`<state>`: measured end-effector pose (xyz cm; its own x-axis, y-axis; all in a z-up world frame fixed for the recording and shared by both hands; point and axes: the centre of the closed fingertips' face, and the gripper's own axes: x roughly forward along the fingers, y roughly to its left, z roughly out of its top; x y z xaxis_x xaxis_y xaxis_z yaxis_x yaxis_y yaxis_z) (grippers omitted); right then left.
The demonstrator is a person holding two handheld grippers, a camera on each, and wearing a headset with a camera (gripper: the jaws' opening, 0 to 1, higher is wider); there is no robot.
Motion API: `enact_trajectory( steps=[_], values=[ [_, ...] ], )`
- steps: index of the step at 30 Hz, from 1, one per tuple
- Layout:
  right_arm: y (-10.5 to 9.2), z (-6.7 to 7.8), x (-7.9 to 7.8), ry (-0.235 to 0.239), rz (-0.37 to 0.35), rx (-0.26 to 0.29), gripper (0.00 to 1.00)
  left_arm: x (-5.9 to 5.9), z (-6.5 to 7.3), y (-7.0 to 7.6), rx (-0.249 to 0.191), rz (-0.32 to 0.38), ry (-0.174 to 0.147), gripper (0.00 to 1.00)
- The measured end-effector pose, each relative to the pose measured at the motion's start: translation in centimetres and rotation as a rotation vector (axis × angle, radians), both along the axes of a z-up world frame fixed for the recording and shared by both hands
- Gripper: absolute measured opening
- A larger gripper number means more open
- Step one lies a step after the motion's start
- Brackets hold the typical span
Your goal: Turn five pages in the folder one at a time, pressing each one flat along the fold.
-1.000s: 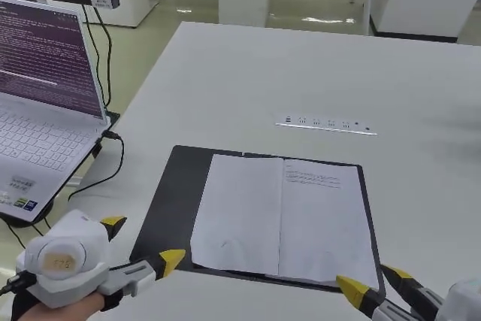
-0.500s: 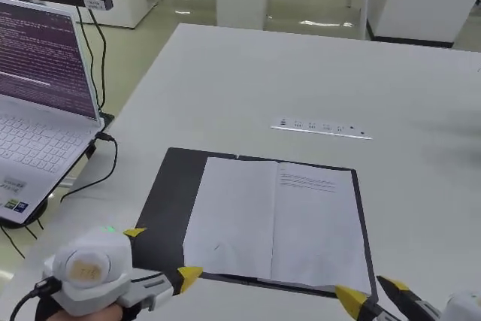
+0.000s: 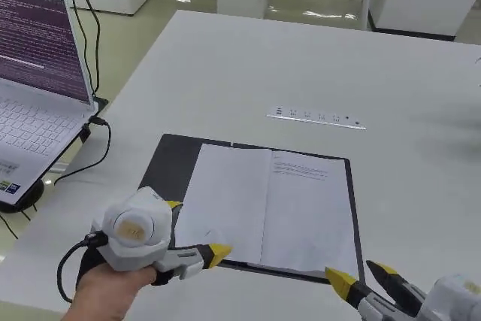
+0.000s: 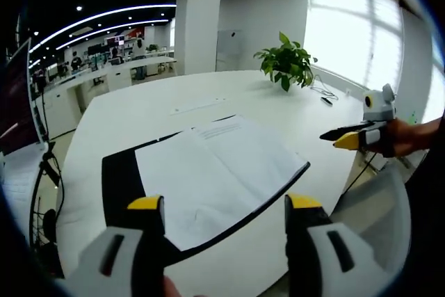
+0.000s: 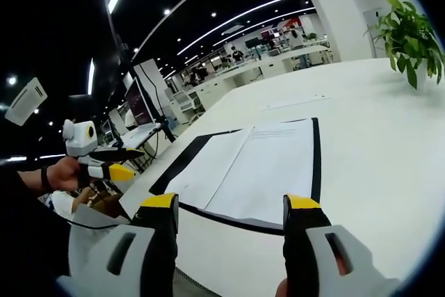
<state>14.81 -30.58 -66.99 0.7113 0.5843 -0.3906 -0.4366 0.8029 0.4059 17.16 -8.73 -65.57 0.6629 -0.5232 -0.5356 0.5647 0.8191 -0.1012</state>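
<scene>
Head view — black, flat-covered folder (image 3: pixel 169 163) lies open on the smooth white workbench (image 3: pixel 225 58), its thin matte white pages (image 3: pixel 308 208) level. Left gripper (image 3: pixel 197 227) hangs over the near left edge, right gripper (image 3: pixel 353 272) near the right corner; both spread, empty. Left gripper view: jaws frame the folder's near edge. Right gripper view: jaws face the open pages. Judged step — approach to a turn; next, pinch one sheet only.

Head view: close above, looking forward-down at the folder (image 3: pixel 255 204). Gripper views: low off its near corners, facing across it. Folder shared by all three.
</scene>
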Motion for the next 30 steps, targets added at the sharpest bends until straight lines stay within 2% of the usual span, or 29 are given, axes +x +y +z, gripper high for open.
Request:
enact_trajectory(
  steps=[7,10,15,18,21,24,30],
  values=[
    [-0.5,-0.4,-0.5,0.008,0.008,-0.008,0.6,0.5,-1.0,-3.6,0.002,-0.076,0.016,0.69],
    [-0.9,-0.4,-0.8,0.014,-0.001,-0.006,0.6,1.0,-1.8,-5.3,-0.008,-0.104,0.034,0.69],
    [-1.3,-0.6,-1.0,0.015,-0.001,-0.016,0.61,1.7,-2.3,-8.3,-0.003,-0.17,0.031,0.68],
    [-1.5,-0.9,-1.2,0.024,-0.001,-0.021,0.62,2.3,-3.1,-9.8,-0.005,-0.185,0.045,0.68],
    [-1.8,-1.1,-1.3,0.027,-0.006,-0.016,0.62,2.6,-4.0,-11.9,-0.004,-0.224,0.057,0.68],
    [-2.0,-1.4,-1.4,0.037,-0.01,-0.017,0.62,2.9,-4.5,-13.7,-0.001,-0.256,0.059,0.68],
    [-2.3,-1.9,-1.6,0.054,-0.009,-0.019,0.64,4.0,-5.8,-16.3,0.012,-0.297,0.071,0.68]
  ],
)
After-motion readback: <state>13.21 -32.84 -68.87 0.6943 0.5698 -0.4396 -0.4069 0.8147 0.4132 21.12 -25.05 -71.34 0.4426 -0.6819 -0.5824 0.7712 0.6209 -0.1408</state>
